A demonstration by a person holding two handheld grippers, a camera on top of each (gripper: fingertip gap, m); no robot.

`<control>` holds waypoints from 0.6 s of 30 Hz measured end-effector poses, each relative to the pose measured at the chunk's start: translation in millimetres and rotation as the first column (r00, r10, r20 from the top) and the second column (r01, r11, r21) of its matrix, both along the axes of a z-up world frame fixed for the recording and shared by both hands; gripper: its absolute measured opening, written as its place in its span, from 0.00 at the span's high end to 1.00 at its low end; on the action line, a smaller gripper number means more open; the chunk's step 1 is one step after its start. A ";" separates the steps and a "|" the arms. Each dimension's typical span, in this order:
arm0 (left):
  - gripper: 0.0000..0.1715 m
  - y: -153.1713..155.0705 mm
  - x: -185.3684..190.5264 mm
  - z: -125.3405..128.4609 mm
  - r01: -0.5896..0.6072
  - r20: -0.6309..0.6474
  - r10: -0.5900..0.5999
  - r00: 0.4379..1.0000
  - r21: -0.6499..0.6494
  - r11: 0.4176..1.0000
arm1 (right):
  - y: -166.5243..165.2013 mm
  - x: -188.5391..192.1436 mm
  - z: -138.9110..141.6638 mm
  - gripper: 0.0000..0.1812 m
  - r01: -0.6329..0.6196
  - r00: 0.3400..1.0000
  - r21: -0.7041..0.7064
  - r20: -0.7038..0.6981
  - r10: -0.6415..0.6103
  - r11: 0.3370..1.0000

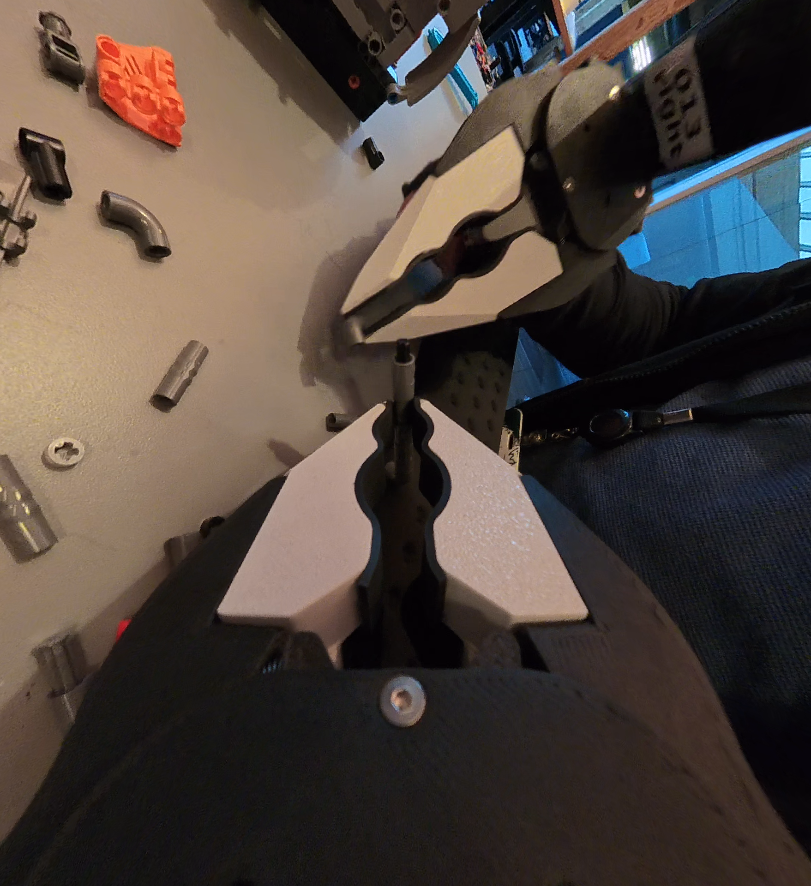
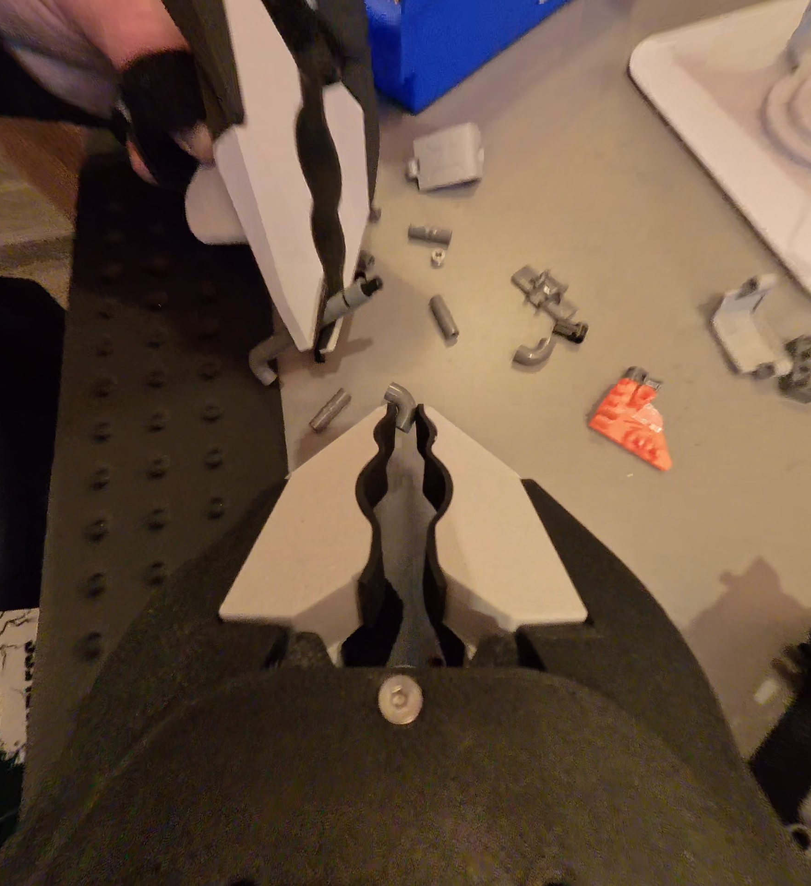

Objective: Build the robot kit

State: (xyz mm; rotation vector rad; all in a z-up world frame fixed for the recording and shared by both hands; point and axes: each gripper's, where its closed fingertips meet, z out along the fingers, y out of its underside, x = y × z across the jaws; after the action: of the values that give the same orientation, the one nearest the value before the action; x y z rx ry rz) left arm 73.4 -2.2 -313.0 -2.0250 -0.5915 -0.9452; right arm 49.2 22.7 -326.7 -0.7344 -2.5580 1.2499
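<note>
Two tools each pinch a small part. The left tool [image 1: 401, 412], mid-frame, grips a thin grey plastic rod with a black pin [image 1: 402, 378]. The right tool [image 2: 402, 412] grips a small grey plastic elbow pipe [image 2: 402, 403] by its tips. The elbow could slip and drop onto the grey tabletop [image 2: 561, 503], since so little is held.

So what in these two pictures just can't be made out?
- Left wrist view: the lower end of the grey rod, sunk between the left gripper's fingers.
- Right wrist view: the white tray, blurred and cut off by the edge.
- Right wrist view: the small grey elbow piece, half hidden in the right gripper.
</note>
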 end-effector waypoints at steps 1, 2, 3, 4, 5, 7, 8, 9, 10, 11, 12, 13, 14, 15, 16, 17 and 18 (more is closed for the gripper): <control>0.98 1.2 1.1 0.6 0.011 0.009 -0.011 1.000 0.004 1.000 | 0.3 -0.2 6.4 0.97 -0.025 1.000 -0.005 -0.017 0.024 1.000; 0.98 2.8 2.8 2.0 0.026 0.019 -0.026 0.999 0.013 1.000 | 1.7 -1.3 10.8 0.97 -0.043 0.998 0.008 -0.037 0.044 0.999; 0.98 4.8 4.5 2.8 0.041 0.023 -0.042 0.999 0.021 0.999 | 2.7 -2.1 13.8 0.97 -0.066 0.996 0.026 -0.057 0.067 0.997; 0.98 6.3 6.8 2.2 0.061 0.027 -0.061 0.998 0.020 0.998 | 2.4 -1.8 17.4 0.97 -0.094 0.992 0.038 -0.076 0.097 0.995; 0.98 7.6 8.5 2.6 0.076 0.034 -0.077 0.996 0.025 0.997 | 1.3 -1.7 21.8 0.97 -0.122 0.987 0.044 -0.098 0.126 0.992; 0.98 8.3 12.0 2.2 0.108 0.051 -0.109 0.993 0.026 0.994 | 0.2 -1.7 27.0 0.97 -0.170 0.976 0.070 -0.126 0.178 0.983; 0.98 8.0 14.2 2.2 0.124 0.055 -0.125 0.991 0.028 0.992 | -0.2 -1.9 28.1 0.97 -0.190 0.970 0.081 -0.137 0.199 0.978; 0.98 7.3 16.3 2.2 0.140 0.059 -0.141 0.988 0.028 0.990 | -0.9 -2.2 29.3 0.97 -0.205 0.965 0.084 -0.147 0.216 0.975; 0.98 6.0 18.3 1.6 0.158 0.063 -0.159 0.985 0.025 0.987 | -2.3 -1.4 29.8 0.97 -0.222 0.961 0.086 -0.150 0.233 0.971; 0.98 5.4 17.2 0.7 0.161 0.057 -0.162 0.985 0.022 0.987 | -3.6 -0.7 30.5 0.97 -0.237 0.955 0.093 -0.159 0.249 0.967; 0.98 5.3 16.1 1.4 0.163 0.054 -0.164 0.985 0.026 0.986 | -4.6 -0.3 31.7 0.97 -0.246 0.951 0.098 -0.168 0.259 0.964; 0.98 4.6 16.4 1.5 0.174 0.054 -0.175 0.983 0.029 0.984 | -6.0 0.0 33.6 0.97 -0.253 0.948 0.092 -0.175 0.266 0.963; 0.98 4.1 16.3 1.0 0.181 0.057 -0.182 0.982 0.029 0.983 | -7.3 0.7 35.3 0.97 -0.261 0.945 0.083 -0.180 0.272 0.962; 0.98 3.8 15.8 0.6 0.185 0.063 -0.186 0.980 0.030 0.982 | -7.6 0.3 35.4 0.97 -0.263 0.944 0.083 -0.184 0.275 0.961; 0.98 3.6 16.5 0.9 0.193 0.070 -0.195 0.978 0.036 0.981 | -7.6 -0.7 35.1 0.97 -0.263 0.943 0.085 -0.189 0.275 0.961; 0.98 2.9 17.4 1.0 0.203 0.070 -0.206 0.976 0.041 0.978 | -8.4 -0.8 34.7 0.97 -0.269 0.940 0.085 -0.191 0.281 0.959; 0.98 2.9 17.3 1.0 0.206 0.068 -0.209 0.976 0.045 0.977 | -9.4 -0.5 34.5 0.97 -0.278 0.937 0.087 -0.196 0.290 0.957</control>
State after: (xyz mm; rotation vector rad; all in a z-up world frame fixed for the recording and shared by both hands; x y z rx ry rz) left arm 90.8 0.8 -312.0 -2.0545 -0.4016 -1.1487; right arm 48.7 13.3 -292.2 -0.2102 -2.5761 1.2498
